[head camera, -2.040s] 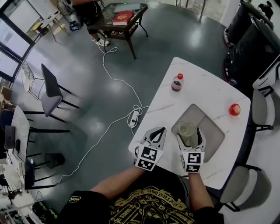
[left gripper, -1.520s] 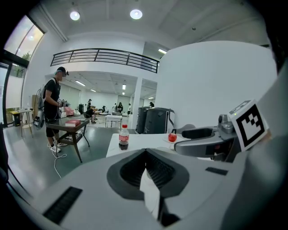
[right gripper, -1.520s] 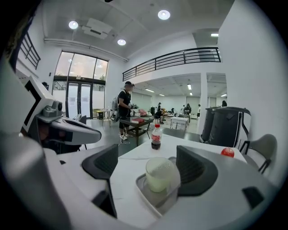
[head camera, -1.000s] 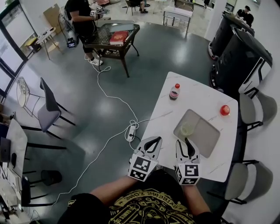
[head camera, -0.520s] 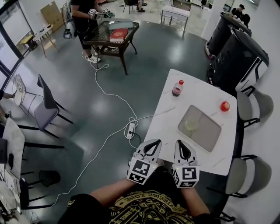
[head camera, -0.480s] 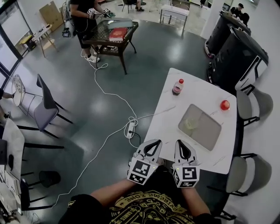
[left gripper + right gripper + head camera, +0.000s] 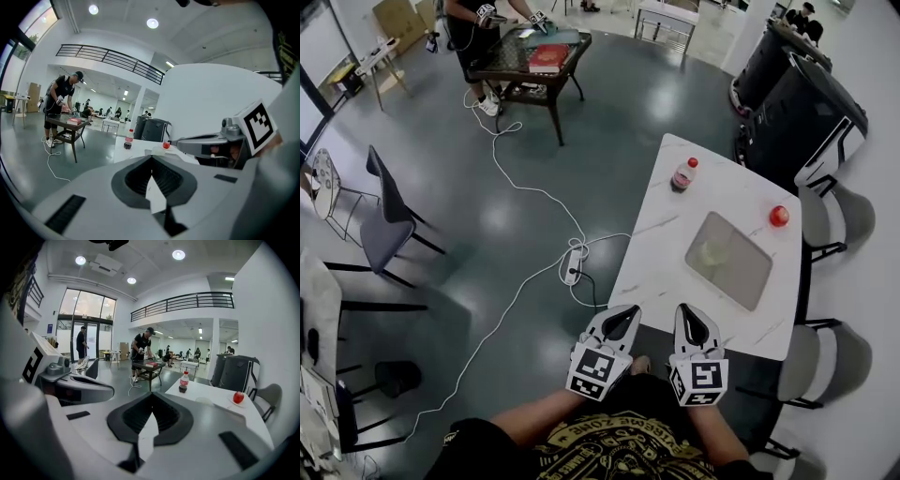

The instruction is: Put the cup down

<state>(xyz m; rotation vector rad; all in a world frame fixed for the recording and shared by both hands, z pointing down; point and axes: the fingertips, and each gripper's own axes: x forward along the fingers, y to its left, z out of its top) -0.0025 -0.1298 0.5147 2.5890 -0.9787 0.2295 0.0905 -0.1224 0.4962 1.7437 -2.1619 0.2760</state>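
cup: sits on the grey tray on the white worktop | your left gripper: jaws closed, nothing between them, short of the worktop's near edge | your right gripper: jaws closed, empty, well apart from the cup

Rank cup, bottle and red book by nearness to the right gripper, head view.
1. Cup, on the grey mat, ahead of the right gripper.
2. Bottle, white table's far edge.
3. Red book, dark table, far left.
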